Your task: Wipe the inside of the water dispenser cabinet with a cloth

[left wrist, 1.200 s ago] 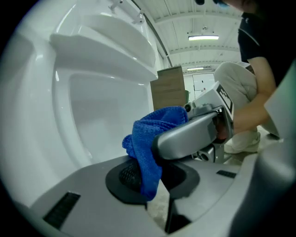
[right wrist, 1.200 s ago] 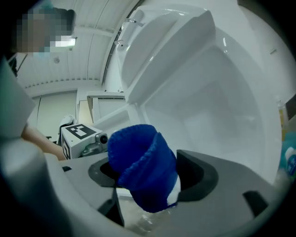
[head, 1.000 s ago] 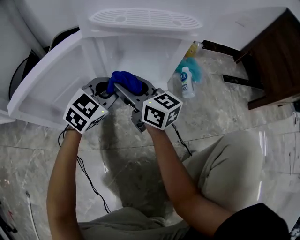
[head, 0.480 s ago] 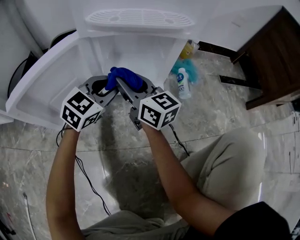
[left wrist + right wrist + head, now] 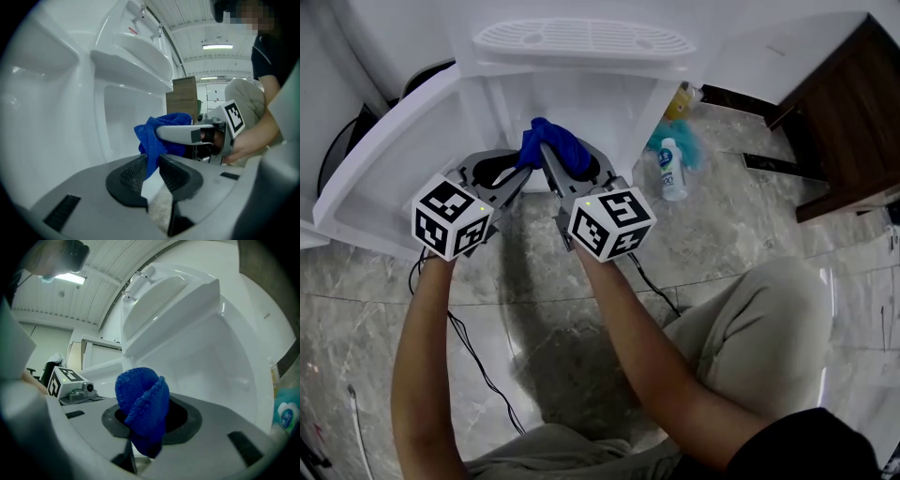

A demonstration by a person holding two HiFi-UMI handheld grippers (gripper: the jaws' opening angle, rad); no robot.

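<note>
Wiping not yet begun: blue cloth (image 5: pixel 551 148) is hanging upper centre before the open cabinet (image 5: pixel 581 108), left gripper (image 5: pixel 517 176) jaws pinching its corner, right gripper (image 5: pixel 555 169) jaws closing on the bunch between them.

Grey left hand-held gripper (image 5: pixel 523 173), right hand-held gripper (image 5: pixel 548 155), beige trousers (image 5: pixel 759 319), dark top (image 5: pixel 811 445)

Warehouse-like hall — strip light (image 5: pixel 217 46), cardboard boxes (image 5: pixel 183 96).

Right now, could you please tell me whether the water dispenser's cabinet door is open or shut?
Open: the cabinet door stands out to the left, and the white cabinet interior shows behind the blue cloth.
</note>
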